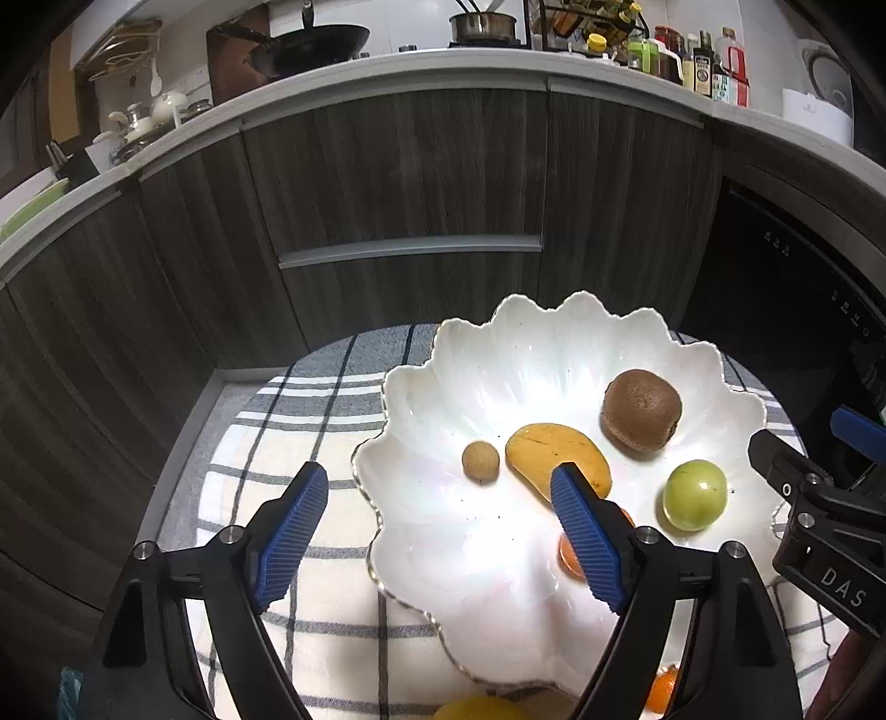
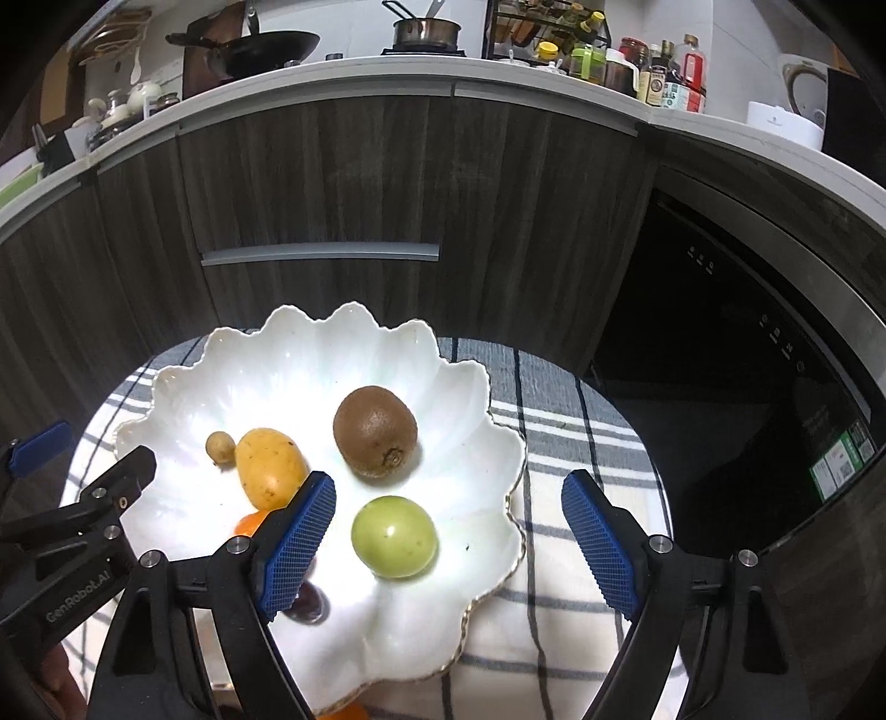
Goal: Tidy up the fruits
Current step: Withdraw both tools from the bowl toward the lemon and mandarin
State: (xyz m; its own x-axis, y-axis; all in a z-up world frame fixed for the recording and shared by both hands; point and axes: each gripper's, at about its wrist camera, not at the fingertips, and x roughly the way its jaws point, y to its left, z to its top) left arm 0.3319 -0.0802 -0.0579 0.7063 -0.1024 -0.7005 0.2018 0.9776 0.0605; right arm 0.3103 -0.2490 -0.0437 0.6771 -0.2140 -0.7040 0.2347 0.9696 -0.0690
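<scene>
Notably, both the left gripper [image 1: 437, 498] and right gripper [image 2: 448, 504] stood wide open, empty, above the white scalloped ceramic dish [image 2: 387, 354]. Its round green fruit [image 2: 394, 536] could roll if nudged by descending fingers.

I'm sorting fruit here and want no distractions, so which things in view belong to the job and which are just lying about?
Part of the job:
- scalloped white dish
- kiwi
- green fruit
- yellow mango
- small tan fruit
- orange fruit, partly hidden
- dark fruit

Just lying about:
- wok
- saucepan
- sauce bottles
- checked cloth
</scene>
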